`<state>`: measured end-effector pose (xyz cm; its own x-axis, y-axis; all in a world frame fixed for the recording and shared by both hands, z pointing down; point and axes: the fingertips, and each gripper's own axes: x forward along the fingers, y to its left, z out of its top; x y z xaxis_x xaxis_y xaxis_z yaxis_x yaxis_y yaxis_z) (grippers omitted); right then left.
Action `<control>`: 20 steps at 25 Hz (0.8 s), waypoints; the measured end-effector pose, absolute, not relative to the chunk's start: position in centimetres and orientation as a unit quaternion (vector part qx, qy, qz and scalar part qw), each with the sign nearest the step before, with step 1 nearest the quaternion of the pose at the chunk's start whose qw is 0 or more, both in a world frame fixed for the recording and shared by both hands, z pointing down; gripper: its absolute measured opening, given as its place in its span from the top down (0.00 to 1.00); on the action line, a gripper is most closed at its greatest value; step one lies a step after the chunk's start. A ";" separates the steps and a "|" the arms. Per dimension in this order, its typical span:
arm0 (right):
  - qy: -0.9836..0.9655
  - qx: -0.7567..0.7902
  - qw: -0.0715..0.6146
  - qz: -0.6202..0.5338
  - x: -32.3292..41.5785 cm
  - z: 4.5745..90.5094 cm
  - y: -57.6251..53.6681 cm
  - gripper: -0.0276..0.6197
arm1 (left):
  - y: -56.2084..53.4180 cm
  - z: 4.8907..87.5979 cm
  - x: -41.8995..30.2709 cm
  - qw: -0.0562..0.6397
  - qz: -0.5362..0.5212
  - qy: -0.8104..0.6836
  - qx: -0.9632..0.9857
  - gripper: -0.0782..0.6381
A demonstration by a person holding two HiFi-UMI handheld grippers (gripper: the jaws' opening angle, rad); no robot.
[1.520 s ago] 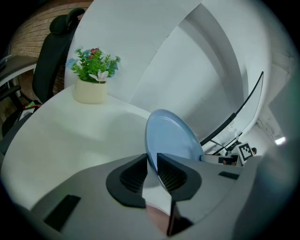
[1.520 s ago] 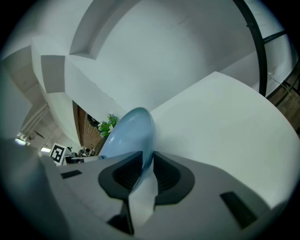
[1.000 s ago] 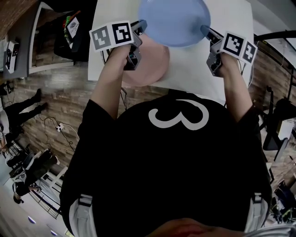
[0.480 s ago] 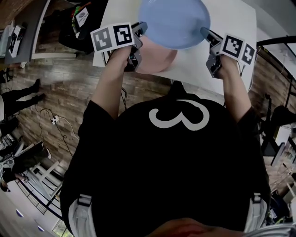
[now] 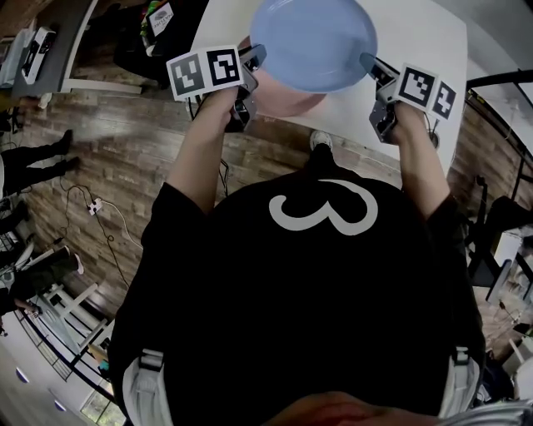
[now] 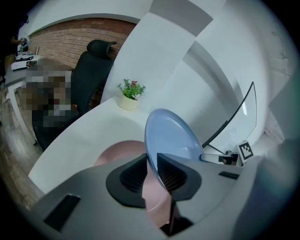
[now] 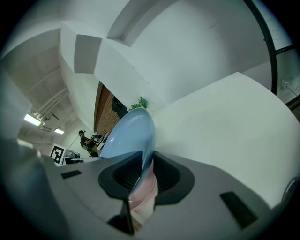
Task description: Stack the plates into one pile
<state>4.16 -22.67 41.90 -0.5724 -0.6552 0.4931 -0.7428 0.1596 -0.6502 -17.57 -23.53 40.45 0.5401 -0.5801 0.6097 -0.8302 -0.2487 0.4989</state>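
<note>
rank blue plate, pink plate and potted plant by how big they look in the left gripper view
1. blue plate, nearest the camera
2. pink plate, partly hidden, so its rank against the blue one is unsure
3. potted plant, clearly smallest

Head view overhead; gripper views close, share blue plate (image 6: 171,136).

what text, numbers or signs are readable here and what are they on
"3": large white numeral on the person's black shirt.
Square markers on the left gripper and right gripper: patterns, no letters.
White card at the top left: too small to read.
</note>
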 end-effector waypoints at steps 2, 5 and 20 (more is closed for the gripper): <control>-0.761 0.458 0.050 0.456 3.5 41.9 -22.0 0.82 | -22.8 40.5 -18.3 0.412 0.149 -0.457 0.774 0.79; -0.762 0.456 0.053 0.456 2.5 42.0 -21.1 0.82 | -21.8 40.7 -19.3 0.414 0.146 -0.458 0.773 0.79; -0.762 0.448 0.064 0.463 -1.4 42.9 -17.4 0.83 | -17.2 42.1 -23.2 0.430 0.135 -0.465 0.762 0.79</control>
